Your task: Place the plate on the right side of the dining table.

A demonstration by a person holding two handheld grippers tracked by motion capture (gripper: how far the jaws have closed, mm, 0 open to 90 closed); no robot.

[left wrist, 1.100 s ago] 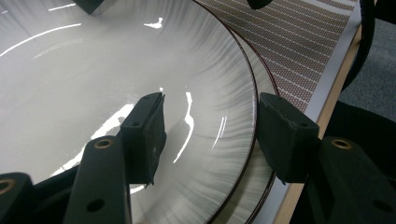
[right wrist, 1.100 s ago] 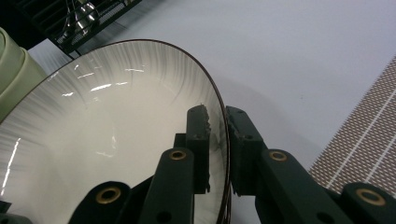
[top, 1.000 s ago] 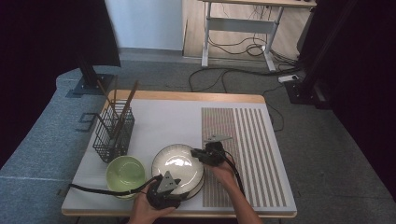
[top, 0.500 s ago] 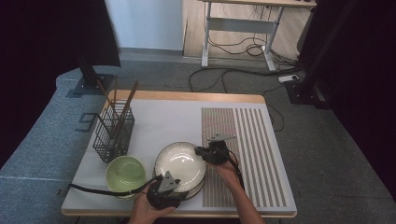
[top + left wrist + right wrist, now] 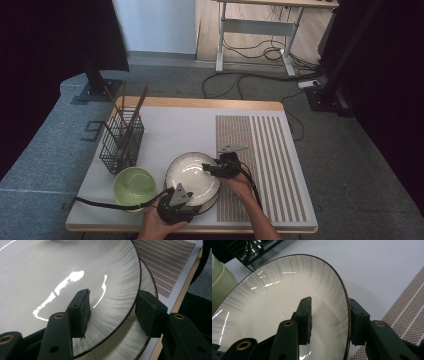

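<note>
At the near edge of the table [image 5: 165, 120], the left gripper [image 5: 176, 202] sat in the person's left hand [image 5: 156, 226], its jaws standing apart with the near rim of the top plate [image 5: 192, 172] between them. In the left gripper view, one jaw lay over the plate's glossy inner face [image 5: 62, 277] and the other outside the rim; its pads did not press on the rim, and a second plate [image 5: 130, 340] showed just beneath the first.

Just beyond, the right gripper [image 5: 216, 168], carried by the right hand [image 5: 239, 184], straddled the plate's right rim. Its jaws had just been opening, and in the right gripper view the dark-edged rim [image 5: 342, 297] stood between the pads with a gap on either side, so it had no grip on the plate.

The stacked white plates rested on the white mat [image 5: 175, 130], close to the table's front edge. Touching them on the left was a green bowl [image 5: 134, 186]. Farther back on the left stood a black wire basket [image 5: 121, 141] holding chopsticks [image 5: 136, 107] upright. To the right lay a striped brown-and-white mat [image 5: 260, 150]. Beyond the table, cables [image 5: 240, 80] trailed over the grey floor [image 5: 325, 150].
</note>
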